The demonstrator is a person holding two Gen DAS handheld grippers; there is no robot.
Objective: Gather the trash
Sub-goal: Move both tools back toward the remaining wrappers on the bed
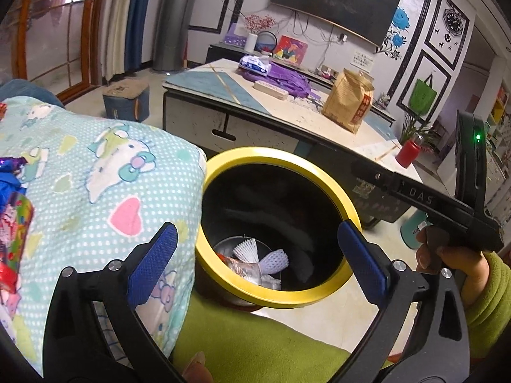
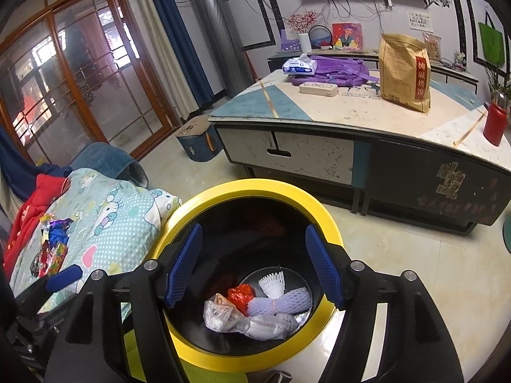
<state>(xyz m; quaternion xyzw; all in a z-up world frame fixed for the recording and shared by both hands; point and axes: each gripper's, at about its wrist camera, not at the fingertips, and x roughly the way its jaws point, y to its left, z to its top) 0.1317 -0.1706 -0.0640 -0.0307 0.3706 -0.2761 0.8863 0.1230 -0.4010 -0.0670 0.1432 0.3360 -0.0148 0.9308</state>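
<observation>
The left gripper (image 1: 257,255) stands wide with nothing between its blue pads, above the round black bin with a yellow rim (image 1: 223,159) at centre frame. The right gripper (image 2: 254,265) is also parted and empty, framing the bin's mouth. At the bin's bottom lie a white foam net (image 2: 271,284), a lilac foam sleeve (image 2: 281,303), a red wrapper (image 2: 241,295) and crumpled clear plastic (image 2: 220,316). Colourful wrappers (image 2: 52,249) sit on the cartoon-print teal blanket (image 2: 127,210) at left.

Glossy yellow plastic rims the bin (image 2: 322,204), beside a soft printed cloth blanket (image 2: 121,220) and crinkly foil wrappers (image 2: 52,252).
</observation>
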